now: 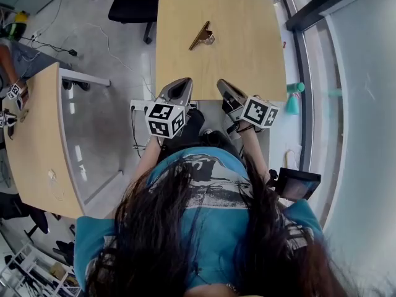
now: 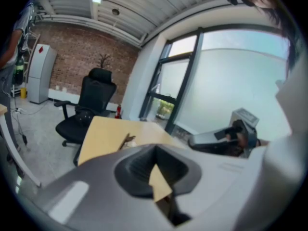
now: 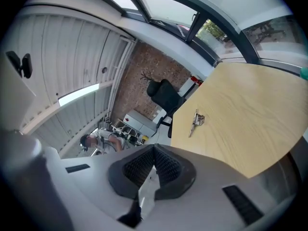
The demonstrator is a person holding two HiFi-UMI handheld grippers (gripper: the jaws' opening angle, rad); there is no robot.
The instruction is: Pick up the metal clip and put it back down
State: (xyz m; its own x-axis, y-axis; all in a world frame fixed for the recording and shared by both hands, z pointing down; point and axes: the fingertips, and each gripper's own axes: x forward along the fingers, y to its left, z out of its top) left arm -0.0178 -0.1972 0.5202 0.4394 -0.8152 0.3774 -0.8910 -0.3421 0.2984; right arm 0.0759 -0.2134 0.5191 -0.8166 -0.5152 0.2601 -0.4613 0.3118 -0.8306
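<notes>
The metal clip lies alone on the light wooden table, toward its far middle; it shows too in the left gripper view as the clip and in the right gripper view as the clip. Both grippers hang near the table's front edge, well short of the clip. My left gripper has its jaws together with nothing held. My right gripper is shut and empty, tilted to one side.
A black office chair stands beyond the table's far left corner. A second wooden desk is on the left with cables on the floor near it. A window wall runs along the right. A person works at the far left.
</notes>
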